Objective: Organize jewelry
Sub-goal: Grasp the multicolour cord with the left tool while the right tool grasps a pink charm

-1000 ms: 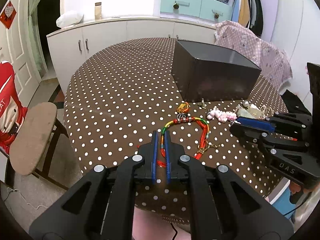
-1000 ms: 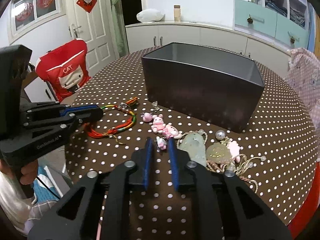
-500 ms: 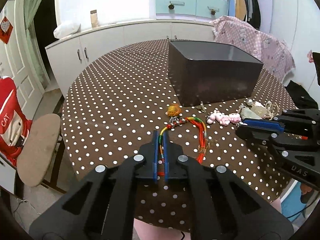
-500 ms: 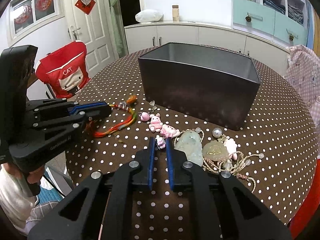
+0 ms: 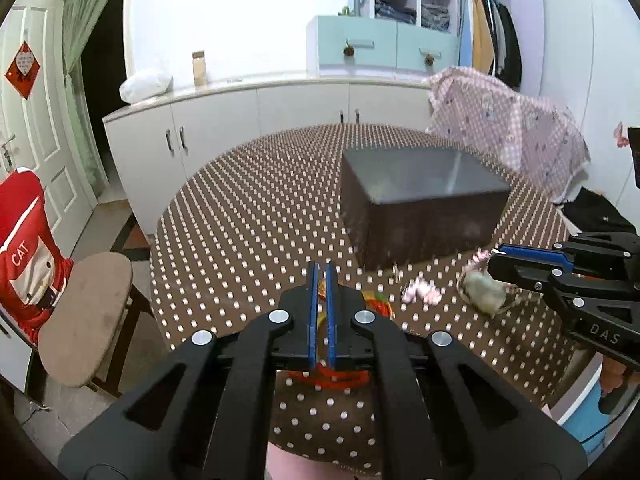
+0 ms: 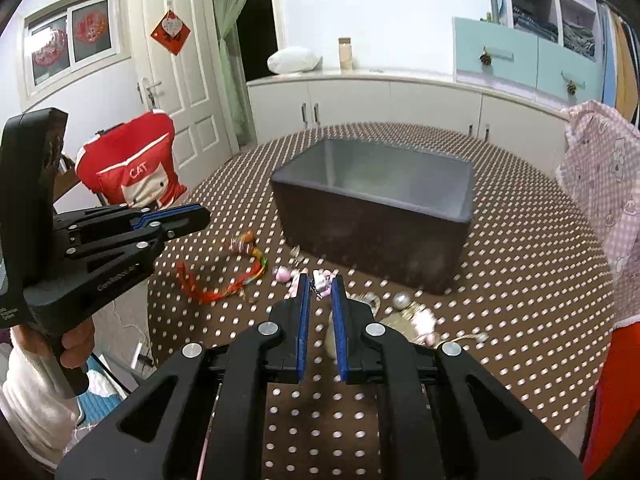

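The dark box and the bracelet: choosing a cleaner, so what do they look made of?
The dark box looks like matte plastic or coated metal, its inside giving a dull sheen. The bracelet looks like braided multicoloured cord, mostly red and limp.

**Readable lettering in the room**

"CAT" stands in white capitals on the red chair cover (image 5: pixel 28 248), seen at the left edge in the left wrist view; the same word shows on it beside the door in the right wrist view (image 6: pixel 136 168). "DAS" is printed in pale letters on the black body of the right gripper (image 5: pixel 494 258). The left gripper (image 6: pixel 200 214) carries a pale line on its side, too blurred to read surely. The red diamond hanging (image 6: pixel 171 32) on the door bears characters too small to read.
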A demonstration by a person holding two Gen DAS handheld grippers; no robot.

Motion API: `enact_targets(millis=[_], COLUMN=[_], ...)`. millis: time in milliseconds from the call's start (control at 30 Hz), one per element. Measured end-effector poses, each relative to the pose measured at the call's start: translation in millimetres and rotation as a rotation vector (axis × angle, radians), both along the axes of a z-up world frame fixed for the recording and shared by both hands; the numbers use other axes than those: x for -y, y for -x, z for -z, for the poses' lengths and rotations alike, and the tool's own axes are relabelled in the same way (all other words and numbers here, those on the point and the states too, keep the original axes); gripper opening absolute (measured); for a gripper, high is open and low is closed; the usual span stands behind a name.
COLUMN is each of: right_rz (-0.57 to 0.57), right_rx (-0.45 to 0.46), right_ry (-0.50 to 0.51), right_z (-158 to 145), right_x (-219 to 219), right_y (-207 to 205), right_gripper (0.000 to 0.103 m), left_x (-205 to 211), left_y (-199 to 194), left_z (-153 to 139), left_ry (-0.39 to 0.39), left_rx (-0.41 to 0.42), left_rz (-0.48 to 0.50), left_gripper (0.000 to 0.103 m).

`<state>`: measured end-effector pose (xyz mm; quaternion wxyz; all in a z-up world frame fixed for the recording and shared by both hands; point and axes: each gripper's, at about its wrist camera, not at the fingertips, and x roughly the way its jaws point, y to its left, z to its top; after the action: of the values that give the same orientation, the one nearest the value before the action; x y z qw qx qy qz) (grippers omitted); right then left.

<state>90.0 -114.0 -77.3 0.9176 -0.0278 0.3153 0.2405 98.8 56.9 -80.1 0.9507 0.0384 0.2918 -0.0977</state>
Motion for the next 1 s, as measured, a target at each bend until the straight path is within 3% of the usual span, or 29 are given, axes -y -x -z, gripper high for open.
enact_targets(millis=[200,433,567,600,633,667,767,1000], right_rz=[0.027,0.032,0.021,0.02,0.018,0.017,0.02,0.013], right_rx=[0.039,0.027,0.012,0.011,0.009,0.008,0.006,-0.007], right_ry=[-0.017,-0.027,-0.029,-0.028,-0.028,-0.029,-0.029,-0.03], right_z=[-13.6,-10.4,-6.3,-6.7,-6.1,-5.9,-6.0,-3.2], right_x=[10.9,14.6,11.8,11.4,10.9,10.5,10.3,8.5], right_y=[0.3,-0.3,-1.4,-1.5,-1.6,-1.5,-1.1,-4.1], right_gripper=[0.009,0.009,0.009,0.009,0.009,0.009,0.009,0.009], left_x=[2.3,-5.8,-9.2,-10.0,-11.1,-12.0,-15.4,8.8], left_y=[-0.1,-9.4,-11.9,-12.1,-11.5,-9.5,-0.8,-1.2], left_z=[-5.2,23.3,31.6,32.4,32.3,30.2,23.5,41.3], left_ry=[-0.002,-0.022,-0.019,-0.015,-0.009,0.01,0.048,-0.059], left_rx=[0.012,-0.124,-0.161,-0.167,-0.167,-0.149,-0.095,-0.156], left_rz=[0.034,0.03,0.029,0.035,0.042,0.046,0.067,0.12], left_gripper=[0.005,0.005,0.006,0.024,0.072,0.087,0.088,0.088])
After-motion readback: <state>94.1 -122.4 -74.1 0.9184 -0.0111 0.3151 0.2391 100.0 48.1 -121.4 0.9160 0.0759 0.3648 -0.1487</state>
